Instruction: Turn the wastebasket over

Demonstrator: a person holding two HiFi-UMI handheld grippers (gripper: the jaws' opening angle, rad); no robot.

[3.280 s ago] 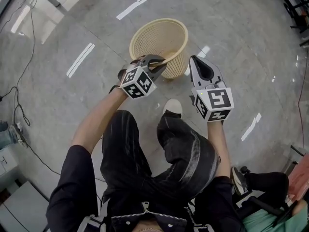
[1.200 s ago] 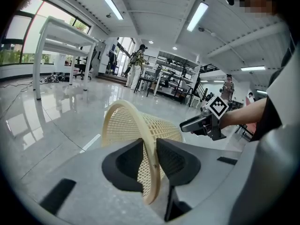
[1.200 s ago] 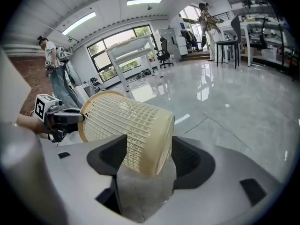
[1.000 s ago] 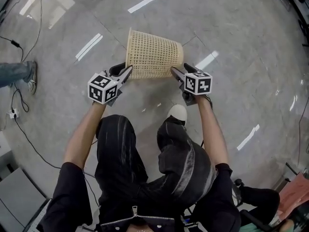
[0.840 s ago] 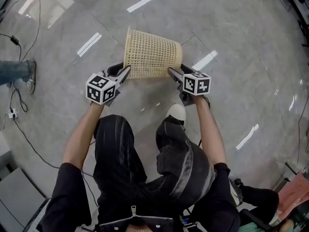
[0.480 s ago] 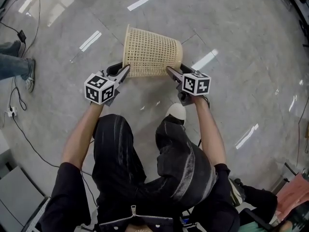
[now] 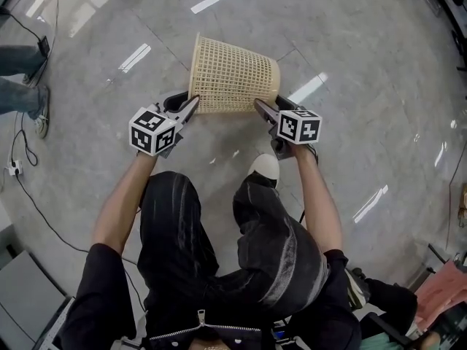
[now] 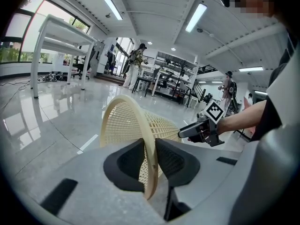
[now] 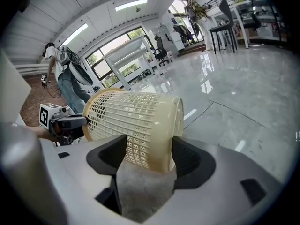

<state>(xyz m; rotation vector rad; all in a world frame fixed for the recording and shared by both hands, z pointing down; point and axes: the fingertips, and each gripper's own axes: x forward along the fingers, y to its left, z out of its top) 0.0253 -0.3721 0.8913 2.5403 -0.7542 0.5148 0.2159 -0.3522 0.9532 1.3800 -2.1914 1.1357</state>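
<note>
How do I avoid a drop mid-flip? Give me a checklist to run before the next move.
1. Left gripper on the rim of the wastebasket: ok; the rim sits between its jaws, which have just been closing.
2. Right gripper on the base: ok; its jaws clamp the base edge.
3. Wastebasket turned over: not ok; it lies sideways, mouth toward the left gripper.
4. Wastebasket lifted off the floor: cannot tell.
5. Shoe apart from the wastebasket: ok.
</note>
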